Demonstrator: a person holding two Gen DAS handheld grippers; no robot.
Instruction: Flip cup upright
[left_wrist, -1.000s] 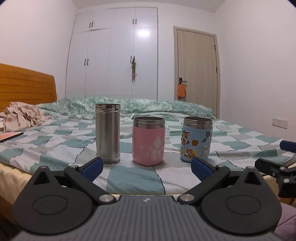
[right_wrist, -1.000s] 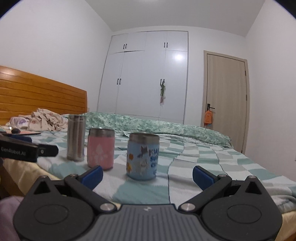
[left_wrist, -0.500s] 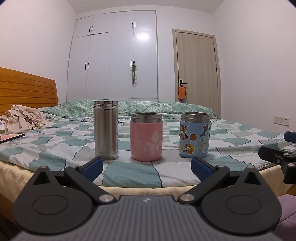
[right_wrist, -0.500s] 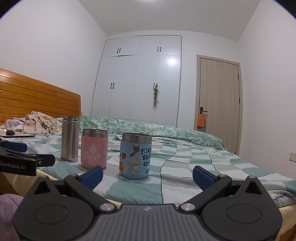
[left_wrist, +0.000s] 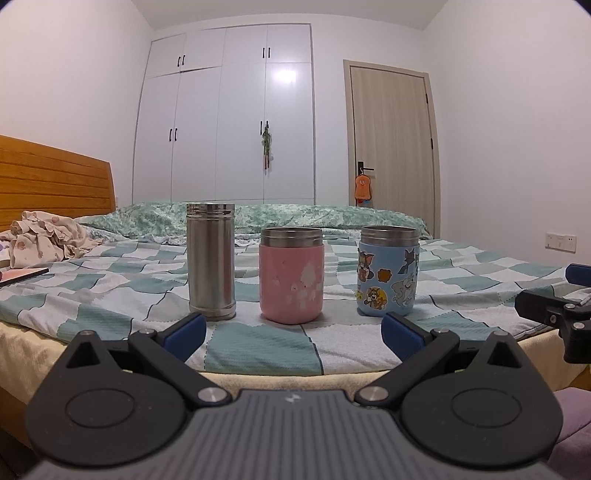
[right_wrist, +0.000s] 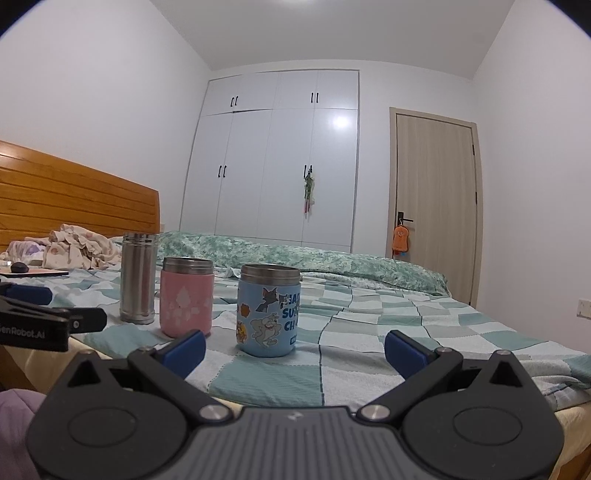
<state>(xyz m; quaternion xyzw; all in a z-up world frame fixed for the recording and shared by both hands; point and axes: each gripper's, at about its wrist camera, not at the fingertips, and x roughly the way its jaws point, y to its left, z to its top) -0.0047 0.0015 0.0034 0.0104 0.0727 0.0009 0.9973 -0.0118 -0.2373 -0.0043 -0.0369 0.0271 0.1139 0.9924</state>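
Three cups stand in a row near the front edge of the bed (left_wrist: 110, 295), on its checked blanket: a tall steel cup (left_wrist: 211, 260) on the left, a pink cup (left_wrist: 290, 275) in the middle, and a blue cartoon cup (left_wrist: 388, 271) on the right; each shows its metal rim at the top, and the stickers on the blue one read the right way up, so all three look to be upright already, though no opening can be seen from this low angle. The left claw (left_wrist: 291, 330) is spread wide and holds nothing, set back from the cups and facing the pink one; the right claw (right_wrist: 293, 347) is likewise spread and empty, with the blue cartoon cup nearest to it. The risks are judged as follows: the soft, wrinkled blanket gives poor footing, so a nudge from a pad could topple a cup; the cups stand near each other, so a wide claw closing on one might knock its neighbour; smooth steel may slip in a light pinch; a fallen cup could roll off the near edge.
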